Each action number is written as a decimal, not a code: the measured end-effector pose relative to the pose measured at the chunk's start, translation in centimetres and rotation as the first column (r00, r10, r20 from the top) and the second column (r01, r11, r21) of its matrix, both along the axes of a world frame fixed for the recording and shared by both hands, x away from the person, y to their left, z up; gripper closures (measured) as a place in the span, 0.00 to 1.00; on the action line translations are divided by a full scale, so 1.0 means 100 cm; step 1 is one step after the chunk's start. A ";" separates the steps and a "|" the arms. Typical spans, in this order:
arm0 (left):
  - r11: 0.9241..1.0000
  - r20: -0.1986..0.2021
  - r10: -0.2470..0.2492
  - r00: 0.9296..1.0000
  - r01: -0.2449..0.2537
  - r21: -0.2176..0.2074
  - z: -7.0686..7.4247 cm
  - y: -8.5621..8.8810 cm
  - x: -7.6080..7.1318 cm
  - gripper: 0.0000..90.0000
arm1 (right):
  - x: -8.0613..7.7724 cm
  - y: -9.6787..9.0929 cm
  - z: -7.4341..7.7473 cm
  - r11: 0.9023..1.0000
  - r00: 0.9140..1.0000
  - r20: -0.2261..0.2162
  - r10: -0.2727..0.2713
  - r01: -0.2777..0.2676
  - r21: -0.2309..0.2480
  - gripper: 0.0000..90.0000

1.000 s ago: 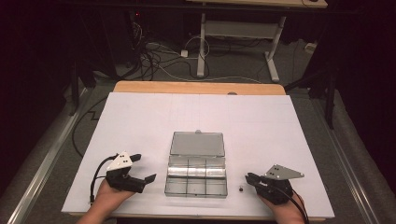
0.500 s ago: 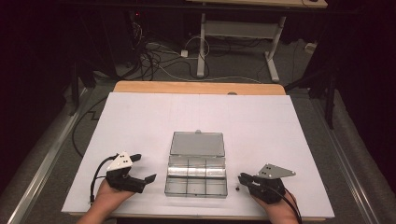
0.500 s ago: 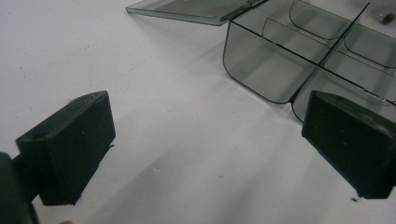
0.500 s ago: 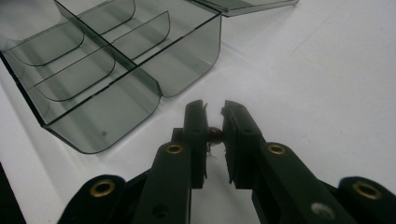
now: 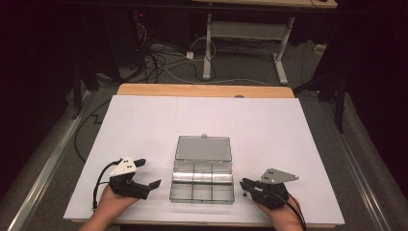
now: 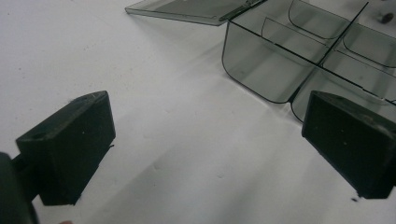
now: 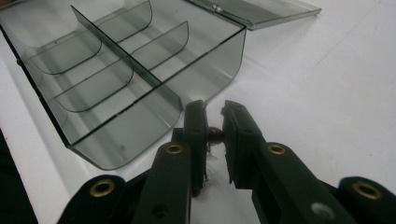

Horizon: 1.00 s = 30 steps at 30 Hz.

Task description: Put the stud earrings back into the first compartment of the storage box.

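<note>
Between the jaws of the right gripper we had a small dark roundish thing, pinched right at the tips. The jaws were nearly together on it, so we'd call that a grip. It was too small to name, maybe a bead or a screw head, honestly hard to tell. From the high view that gripper sat low on the white table, with a tiny dark speck on the sheet at its tips.

Just ahead and to the left of those tips sat the clear smoky organizer box, its near corner almost touching the jaws. Its curved dividers split it into compartments, and its lid lay flat open beyond the far edge.

Over on our other side, the left gripper rested on the table a little apart from the box. Its jaws stood wide apart with bare table between them. In the left gripper view the gripper had the box ahead and off to the right, its rounded corner just past the right jaw. A small dark bit showed at the far top corner, beyond the box.
</note>
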<state>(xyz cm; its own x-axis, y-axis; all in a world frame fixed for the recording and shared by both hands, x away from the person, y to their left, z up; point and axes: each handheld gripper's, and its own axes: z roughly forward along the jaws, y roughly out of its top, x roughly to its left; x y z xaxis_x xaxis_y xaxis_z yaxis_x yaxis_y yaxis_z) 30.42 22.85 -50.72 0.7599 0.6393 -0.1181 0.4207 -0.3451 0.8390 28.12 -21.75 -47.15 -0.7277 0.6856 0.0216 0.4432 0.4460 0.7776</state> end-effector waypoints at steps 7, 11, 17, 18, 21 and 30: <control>1.000 0.005 0.003 1.000 -0.003 -0.002 0.000 0.000 -0.001 0.02 | 0.002 0.009 0.016 1.000 0.999 0.034 0.018 -0.019 0.022 0.90; 1.000 0.010 0.004 1.000 -0.004 -0.001 0.000 0.000 -0.001 0.02 | 0.005 0.016 0.021 0.999 0.998 0.043 0.040 -0.041 0.022 0.90; 1.000 0.010 0.003 1.000 -0.003 -0.004 0.000 0.001 -0.001 0.02 | 0.011 0.032 0.026 0.997 0.996 0.053 0.073 -0.073 0.015 0.90; 1.000 0.010 0.003 1.000 -0.003 -0.004 0.000 0.001 -0.001 0.02 | 0.012 0.036 0.027 0.997 0.996 0.052 0.078 -0.079 0.014 0.90; 1.000 0.009 0.003 1.000 -0.003 -0.005 0.000 0.001 -0.001 0.02 | 0.015 0.046 0.027 0.995 0.994 0.049 0.100 -0.100 0.001 0.90; 1.000 0.012 -0.001 1.000 0.001 -0.005 0.000 0.001 -0.001 0.02 | 0.024 0.073 0.022 0.989 0.989 0.031 0.145 -0.144 -0.020 0.90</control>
